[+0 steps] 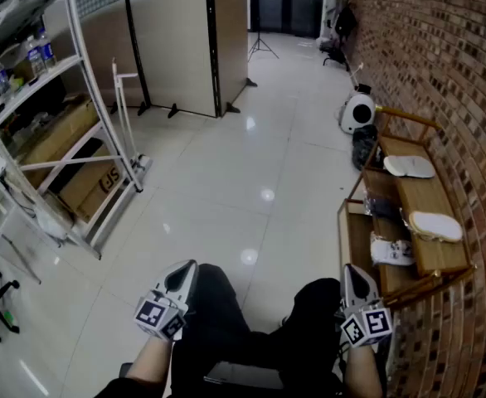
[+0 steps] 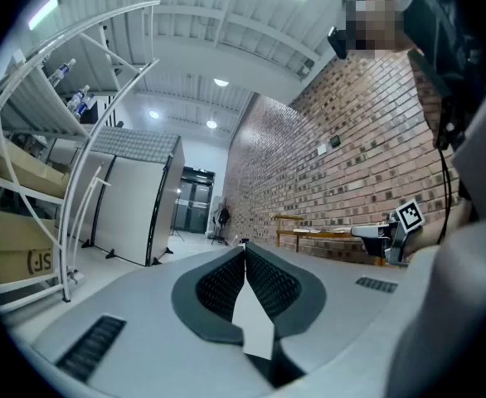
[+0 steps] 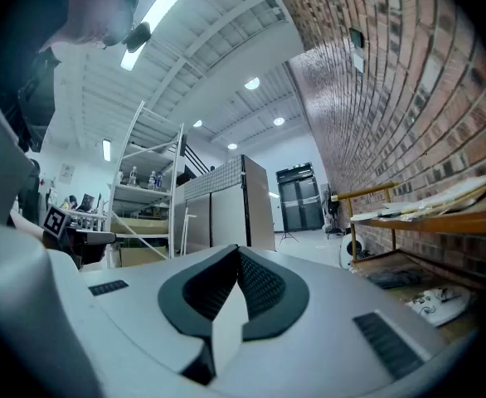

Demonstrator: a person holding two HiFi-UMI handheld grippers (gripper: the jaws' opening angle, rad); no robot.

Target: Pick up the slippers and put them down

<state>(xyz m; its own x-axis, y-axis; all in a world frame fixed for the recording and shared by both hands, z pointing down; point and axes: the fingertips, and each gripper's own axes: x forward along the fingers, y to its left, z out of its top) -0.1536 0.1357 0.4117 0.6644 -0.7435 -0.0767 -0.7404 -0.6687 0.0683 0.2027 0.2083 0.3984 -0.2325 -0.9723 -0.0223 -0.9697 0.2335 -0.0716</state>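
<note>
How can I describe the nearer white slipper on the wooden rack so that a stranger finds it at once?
Follow the brick wall on the right to the low wooden rack against it. Two white slippers lie on its top board. The nearer slipper lies at the end closest to the person, apart from the farther slipper.

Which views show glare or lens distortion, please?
Head view: bright spots of glare lie on the glossy floor, and the brick wall bows outward. Left gripper view and right gripper view: strong fisheye, dark rounded corners; the ceiling strip light is blown out in the right one.
</note>
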